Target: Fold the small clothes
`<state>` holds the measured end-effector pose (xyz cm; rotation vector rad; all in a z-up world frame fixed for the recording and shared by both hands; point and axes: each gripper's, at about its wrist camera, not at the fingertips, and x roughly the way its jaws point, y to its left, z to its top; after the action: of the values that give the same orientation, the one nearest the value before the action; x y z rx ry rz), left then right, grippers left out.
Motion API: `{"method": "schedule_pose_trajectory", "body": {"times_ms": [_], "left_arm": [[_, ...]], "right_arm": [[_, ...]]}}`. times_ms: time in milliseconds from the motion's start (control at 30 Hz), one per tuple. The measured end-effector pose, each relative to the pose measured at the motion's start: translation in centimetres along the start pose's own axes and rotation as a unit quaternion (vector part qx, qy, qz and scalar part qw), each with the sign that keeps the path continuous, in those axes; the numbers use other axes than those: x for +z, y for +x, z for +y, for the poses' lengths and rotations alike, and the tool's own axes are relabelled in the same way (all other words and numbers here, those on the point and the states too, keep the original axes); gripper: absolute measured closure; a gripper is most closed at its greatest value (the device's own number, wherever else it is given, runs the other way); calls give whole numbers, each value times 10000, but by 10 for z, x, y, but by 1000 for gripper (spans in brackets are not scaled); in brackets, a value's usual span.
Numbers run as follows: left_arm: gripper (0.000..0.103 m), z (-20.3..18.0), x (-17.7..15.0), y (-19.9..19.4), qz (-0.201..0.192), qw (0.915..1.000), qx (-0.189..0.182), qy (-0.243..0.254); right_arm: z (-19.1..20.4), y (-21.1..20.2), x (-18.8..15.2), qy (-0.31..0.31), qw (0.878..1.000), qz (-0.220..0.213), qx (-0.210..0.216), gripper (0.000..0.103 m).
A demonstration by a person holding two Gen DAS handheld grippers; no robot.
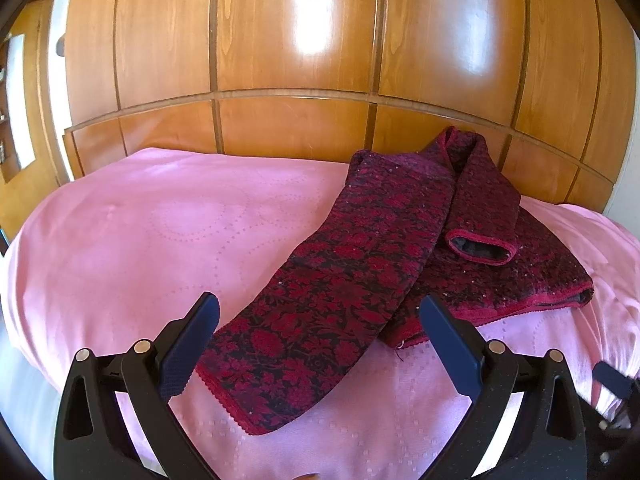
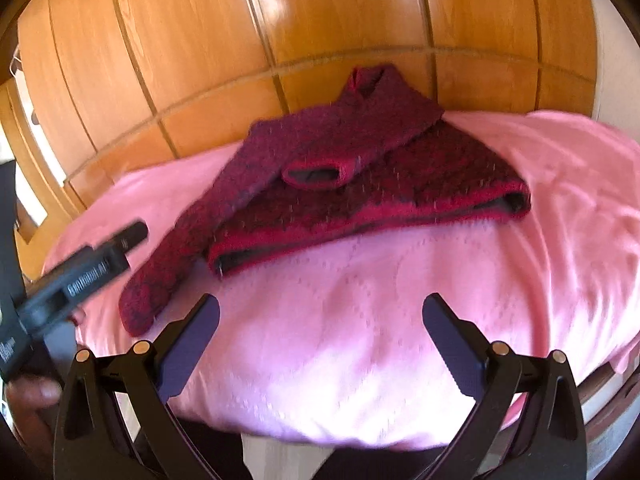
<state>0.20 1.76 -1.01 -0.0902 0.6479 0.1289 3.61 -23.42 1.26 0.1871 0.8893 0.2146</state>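
So we've got the dark red floral sweater (image 1: pixel 400 232) lying on the pink bedspread (image 1: pixel 160 232), toward the far right side near the wooden wardrobe (image 1: pixel 296 40). One sleeve (image 1: pixel 486 200) is already folded across the body, the other sleeve (image 1: pixel 312 312) runs out long toward the near left. Looks to us like we're mid-fold, with that long sleeve next up.

Our left gripper (image 1: pixel 320 340) is spread wide, holding nothing, hovering right over the long sleeve's cuff end. Right gripper (image 2: pixel 320 340) is spread open too, empty, over bare bedspread just short of the hem (image 2: pixel 360 216); that view's a bit blurry.

Next move probably calls for pinching the cuff and carrying it over the body. Plenty of open bedspread on the left, but the near edge of the bed is close, so we'd lift rather than drag
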Motion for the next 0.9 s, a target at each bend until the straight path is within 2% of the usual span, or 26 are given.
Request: {"method": "schedule_pose_trajectory", "body": {"times_ms": [233, 733, 900], "left_arm": [[4, 1, 1, -1, 9, 10000, 27, -16], [4, 6, 1, 2, 62, 10000, 58, -52], [4, 6, 1, 3, 81, 9999, 69, -49]], "right_arm": [[-8, 7, -8, 206, 9990, 376, 161, 2], [-3, 1, -8, 50, 9990, 271, 340, 2], [1, 5, -8, -31, 9986, 353, 392, 2]]}}
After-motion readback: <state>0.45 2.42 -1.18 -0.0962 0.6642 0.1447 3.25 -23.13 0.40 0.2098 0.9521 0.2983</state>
